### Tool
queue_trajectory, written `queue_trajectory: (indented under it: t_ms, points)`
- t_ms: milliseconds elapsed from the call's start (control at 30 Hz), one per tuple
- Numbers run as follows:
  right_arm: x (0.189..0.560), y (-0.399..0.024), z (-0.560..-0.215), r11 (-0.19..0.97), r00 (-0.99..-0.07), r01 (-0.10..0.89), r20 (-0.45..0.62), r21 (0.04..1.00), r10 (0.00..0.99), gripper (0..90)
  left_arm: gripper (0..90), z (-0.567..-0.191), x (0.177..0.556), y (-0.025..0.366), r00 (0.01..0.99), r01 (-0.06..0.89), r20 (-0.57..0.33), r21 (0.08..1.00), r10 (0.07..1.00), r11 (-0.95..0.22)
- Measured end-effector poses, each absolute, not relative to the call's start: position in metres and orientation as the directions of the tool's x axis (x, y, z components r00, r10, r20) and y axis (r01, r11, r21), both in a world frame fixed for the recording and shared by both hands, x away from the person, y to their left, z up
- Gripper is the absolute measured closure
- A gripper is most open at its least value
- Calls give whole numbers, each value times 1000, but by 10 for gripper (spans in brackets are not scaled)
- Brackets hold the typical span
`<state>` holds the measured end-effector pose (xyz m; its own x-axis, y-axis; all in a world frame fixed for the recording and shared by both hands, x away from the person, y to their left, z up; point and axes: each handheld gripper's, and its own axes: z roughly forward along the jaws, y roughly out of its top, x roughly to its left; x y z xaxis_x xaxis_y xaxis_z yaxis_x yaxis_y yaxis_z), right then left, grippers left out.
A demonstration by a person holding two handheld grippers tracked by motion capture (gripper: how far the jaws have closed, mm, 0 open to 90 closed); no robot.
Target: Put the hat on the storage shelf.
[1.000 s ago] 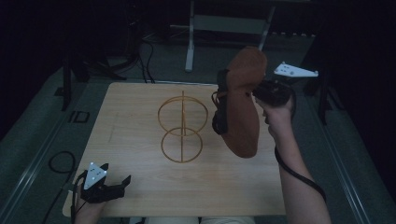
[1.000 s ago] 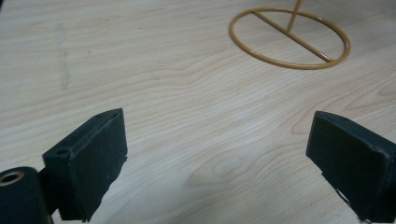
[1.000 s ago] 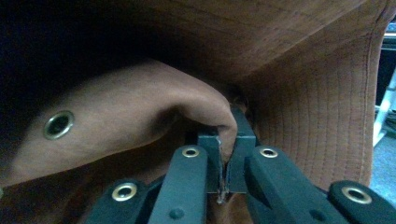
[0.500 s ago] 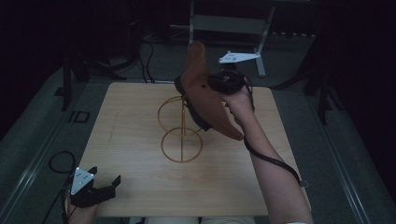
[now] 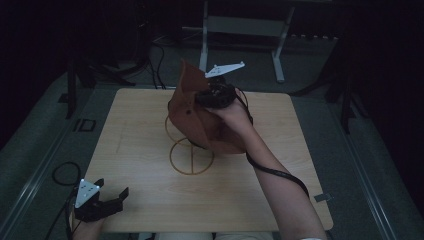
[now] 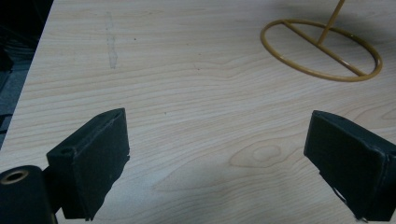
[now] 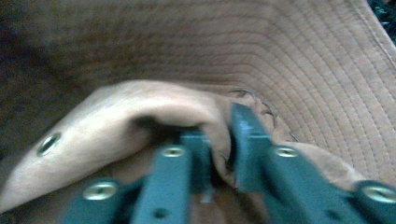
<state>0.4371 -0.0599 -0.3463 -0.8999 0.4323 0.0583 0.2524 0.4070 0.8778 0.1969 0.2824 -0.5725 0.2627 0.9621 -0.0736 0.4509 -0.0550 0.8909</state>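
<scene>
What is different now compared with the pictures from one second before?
The right gripper carried the brown hat leftward, from beside the wire stand to over it. Its jaws have just been opening, with hat fabric between them. The left gripper shifted slightly at the table's near left corner; its jaws stayed open. The stand stayed put.

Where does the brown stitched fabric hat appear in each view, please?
High view: brown stitched fabric hat at the wooden table's centre, over the yellow wire stand.
Left gripper view: bare wooden table; the stand's base ring at upper right.
Right gripper view: hat brim across the top, a fold between the right gripper's jaws, which have just been opening.
Shared landmark: the stand's base ring.
</scene>
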Motion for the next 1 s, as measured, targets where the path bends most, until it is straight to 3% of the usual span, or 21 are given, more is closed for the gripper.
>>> queue_trajectory:
  t_ms: [300,633,833,1000]
  points:
    - [430,-53,-350,385,-917,238,76,891,391,408,73,-573,197,284,258,453,-87,890,962,-41]
    - [421,-32,-351,441,-925,214,35,872,379,286,74,-572,198,284,257,460,-87,887,962,-43]
    - [412,-8,-359,546,-915,104,-134,831,380,122,74,-572,198,284,260,461,-89,886,961,-43]
    - [398,8,-371,625,-892,-48,-315,779,325,108,74,-572,197,284,257,458,-90,888,962,-39]
